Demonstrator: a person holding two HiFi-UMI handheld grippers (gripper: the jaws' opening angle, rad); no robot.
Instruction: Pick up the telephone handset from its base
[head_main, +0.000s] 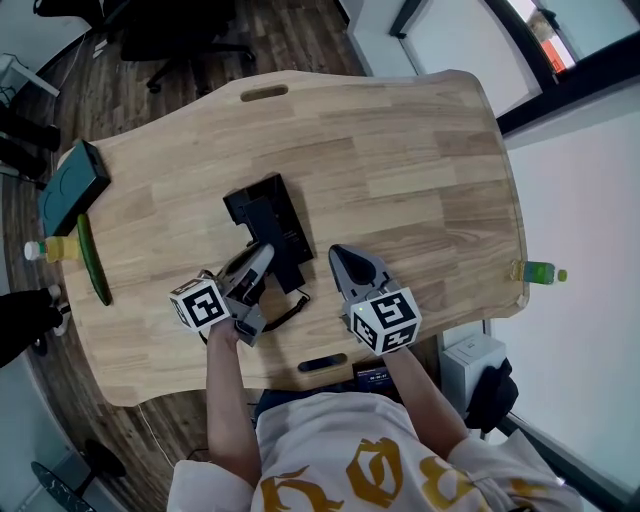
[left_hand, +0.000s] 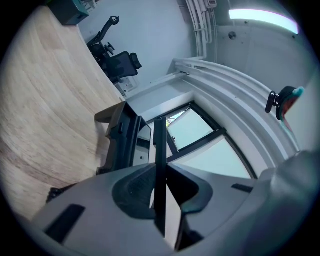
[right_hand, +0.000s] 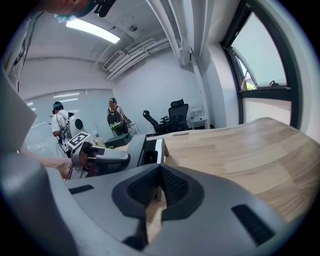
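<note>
Clamping the handset (left_hand: 159, 142), left claw (left_hand: 160, 172) beside phone base (left_hand: 121, 142).

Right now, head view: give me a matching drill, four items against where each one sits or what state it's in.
Things:
1. telephone base
2. teal box
3. green bottle
4. right gripper

Places or states:
A. by the right edge of the table in the head view
B. jaws together, nothing between them
C. middle of the table
D. by the table's left edge in the head view

Pairs: 1-C, 2-D, 3-A, 4-B
</note>
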